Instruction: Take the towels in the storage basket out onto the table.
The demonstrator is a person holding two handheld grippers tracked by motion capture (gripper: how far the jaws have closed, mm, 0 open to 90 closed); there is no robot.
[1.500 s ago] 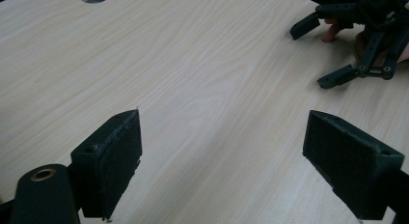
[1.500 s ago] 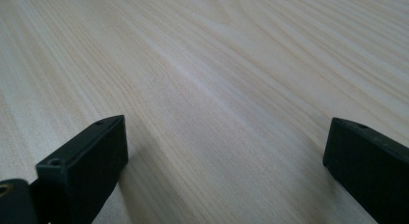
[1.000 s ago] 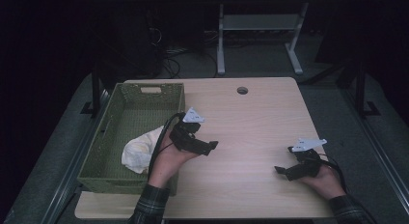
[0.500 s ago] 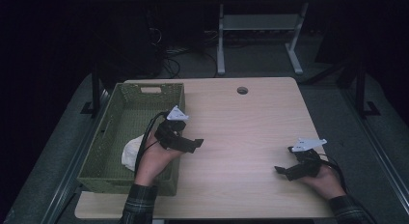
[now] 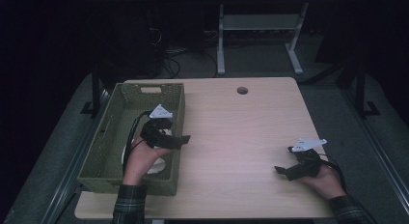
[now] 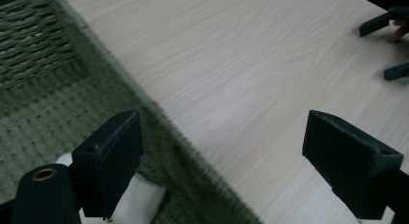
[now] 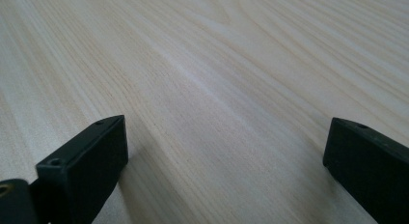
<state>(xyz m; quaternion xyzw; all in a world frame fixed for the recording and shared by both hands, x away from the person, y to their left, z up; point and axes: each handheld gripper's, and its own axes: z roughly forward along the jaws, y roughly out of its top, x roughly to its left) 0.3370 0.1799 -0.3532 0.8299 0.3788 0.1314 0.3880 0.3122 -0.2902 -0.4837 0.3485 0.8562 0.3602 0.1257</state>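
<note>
Pale wooden tabletop (image 5: 241,132), green woven basket (image 5: 120,137) at left. Left gripper (image 5: 181,139), jaws spread wide and holding nothing, over basket's right rim; white cloth (image 6: 140,200) low in basket, just left of and below the jaws (nearer hand). Right gripper (image 5: 282,172), jaws spread, resting far right.

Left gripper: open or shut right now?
Open. The left gripper has its fingers set wide apart, empty, straddling the green basket wall.

left tongs (image 5: 181,139): jaws wide apart, raised | right tongs (image 5: 280,170): jaws wide apart, low
</note>
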